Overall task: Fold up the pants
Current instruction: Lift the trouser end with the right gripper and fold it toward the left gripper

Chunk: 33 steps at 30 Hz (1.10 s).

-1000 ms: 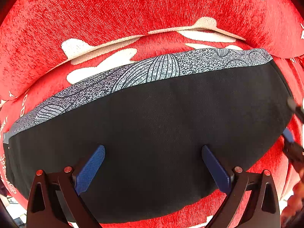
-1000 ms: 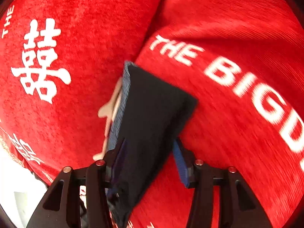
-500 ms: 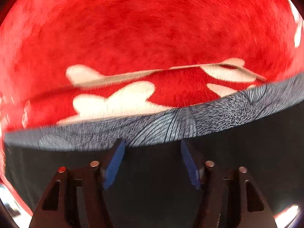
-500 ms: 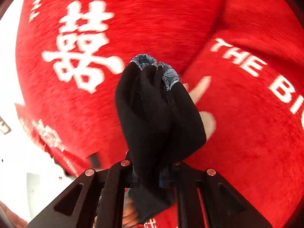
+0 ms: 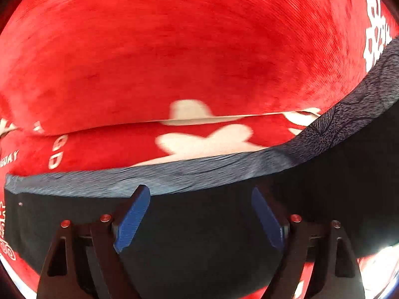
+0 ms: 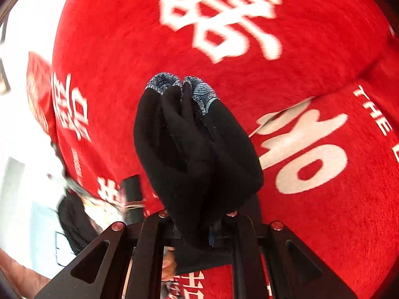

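Note:
The pants point(image 5: 204, 226) are black with a grey patterned waistband point(image 5: 331, 134) and lie on a red cover. In the left wrist view my left gripper point(image 5: 200, 220) is open, its blue pads point(image 5: 132, 219) low over the black cloth just below the waistband. In the right wrist view my right gripper point(image 6: 199, 226) is shut on a bunched end of the pants point(image 6: 197, 149), which stands up between the jaws with the grey band point(image 6: 179, 84) at the top. The fingertips are hidden by cloth.
The red plush cover point(image 5: 174, 49) with white characters point(image 6: 222, 12) spans a seat and a backrest, with a crease point(image 5: 149, 122) between them. A bright floor and dark objects point(image 6: 74, 219) lie past the cover's left edge.
My right gripper closed on the pants' end and lifted it bunched. My left gripper moved forward to the waistband, narrowing and then widening its jaws.

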Available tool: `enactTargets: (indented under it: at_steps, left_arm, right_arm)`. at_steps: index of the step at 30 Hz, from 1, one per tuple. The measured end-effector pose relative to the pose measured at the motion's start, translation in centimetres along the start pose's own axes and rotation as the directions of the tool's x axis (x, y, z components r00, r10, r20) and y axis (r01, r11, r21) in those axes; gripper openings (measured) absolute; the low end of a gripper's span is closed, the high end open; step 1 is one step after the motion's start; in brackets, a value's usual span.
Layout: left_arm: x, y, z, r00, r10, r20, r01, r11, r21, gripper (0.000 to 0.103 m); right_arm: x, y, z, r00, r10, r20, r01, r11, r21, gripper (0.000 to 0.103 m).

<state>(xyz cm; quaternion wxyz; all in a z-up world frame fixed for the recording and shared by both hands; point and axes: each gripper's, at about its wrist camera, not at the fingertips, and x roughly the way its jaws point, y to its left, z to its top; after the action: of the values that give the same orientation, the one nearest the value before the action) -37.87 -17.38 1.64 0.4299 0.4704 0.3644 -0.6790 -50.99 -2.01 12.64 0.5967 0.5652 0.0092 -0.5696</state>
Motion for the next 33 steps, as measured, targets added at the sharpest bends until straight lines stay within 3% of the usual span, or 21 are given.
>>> enactTargets:
  at_steps: [7,9,12,15,17,18,19,20,21,22,24,25,26,29,30,32,33]
  left_arm:
    - [-2.7,12.8,-4.7,0.998,0.026,-0.05,-0.03,0.996,-0.078,0.085]
    - [-3.3,16.1,-5.7,0.997,0.042,-0.057,-0.047,0.995,-0.089,0.085]
    - [-3.2,20.0,-7.0,0.995,0.062,-0.075,-0.07,0.992,-0.109,0.085]
    - [-3.9,23.7,-7.7,0.994,0.064,-0.085,-0.075,0.987,-0.14,0.085]
    - [-4.4,25.3,-8.2,0.995,0.048,-0.087,-0.061,0.985,-0.162,0.085]
    - [-4.0,25.5,-8.0,0.995,0.042,-0.087,-0.056,0.985,-0.166,0.085]
    - [-4.2,25.9,-8.1,0.996,0.037,-0.083,-0.051,0.985,-0.168,0.085]
    - [-4.4,26.1,-8.1,0.996,0.032,-0.078,-0.044,0.985,-0.166,0.085]
    - [-4.5,26.2,-8.0,0.997,0.025,-0.074,-0.037,0.986,-0.163,0.085]
    - [-4.9,26.2,-7.9,0.998,0.011,-0.067,-0.022,0.987,-0.161,0.085]
    - [-4.8,25.9,-7.2,0.998,-0.021,-0.057,0.012,0.988,-0.154,0.085]
    - [-5.1,25.6,-7.0,0.998,-0.045,-0.053,0.036,0.988,-0.148,0.085]
    - [-5.3,25.1,-6.7,0.995,-0.084,-0.052,0.076,0.988,-0.136,0.085]
    - [-5.9,23.0,-6.3,0.975,-0.21,-0.074,0.202,0.974,-0.103,0.085]
    - [-5.9,21.8,-6.2,0.961,-0.264,-0.087,0.257,0.963,-0.085,0.085]
    - [-4.5,18.8,-5.3,0.932,-0.343,-0.117,0.339,0.939,-0.051,0.085]
    - [-4.3,17.7,-5.1,0.918,-0.375,-0.133,0.373,0.927,-0.042,0.085]
  right_arm:
    - [7.2,7.9,-5.5,0.981,-0.186,-0.059,0.168,0.958,-0.234,0.014]
    - [10.6,9.6,-7.9,0.964,-0.256,-0.078,0.223,0.929,-0.294,0.014]
    - [15.8,10.8,-12.3,0.919,-0.383,-0.097,0.319,0.863,-0.391,0.015]
    - [20.3,11.0,-16.8,0.834,-0.547,-0.063,0.445,0.737,-0.509,0.022]
    - [22.1,12.2,-19.5,0.756,-0.654,0.041,0.539,0.585,-0.605,0.03]
    - [22.5,12.9,-20.4,0.73,-0.679,0.08,0.557,0.522,-0.646,0.035]
    - [23.0,13.9,-21.6,0.708,-0.698,0.109,0.554,0.453,-0.698,0.049]
    - [23.4,14.9,-23.0,0.7,-0.702,0.132,0.533,0.391,-0.75,0.062]
    - [23.3,15.6,-23.9,0.703,-0.696,0.147,0.512,0.352,-0.783,0.066]
    - [23.1,16.7,-25.4,0.715,-0.68,0.161,0.475,0.304,-0.826,0.066]
    - [22.2,18.6,-27.5,0.752,-0.643,0.147,0.395,0.26,-0.881,0.066]
    - [21.4,19.6,-28.3,0.774,-0.622,0.118,0.348,0.261,-0.901,0.066]
    - [20.7,19.9,-28.4,0.788,-0.611,0.078,0.317,0.293,-0.902,0.066]
    - [18.0,18.6,-25.0,0.828,-0.552,-0.092,0.298,0.574,-0.762,0.066]
    - [16.5,16.7,-22.4,0.85,-0.505,-0.151,0.319,0.72,-0.616,0.066]
    - [14.3,12.7,-18.8,0.887,-0.418,-0.196,0.342,0.88,-0.331,0.066]
    - [13.2,10.2,-17.1,0.911,-0.359,-0.202,0.332,0.93,-0.156,0.066]
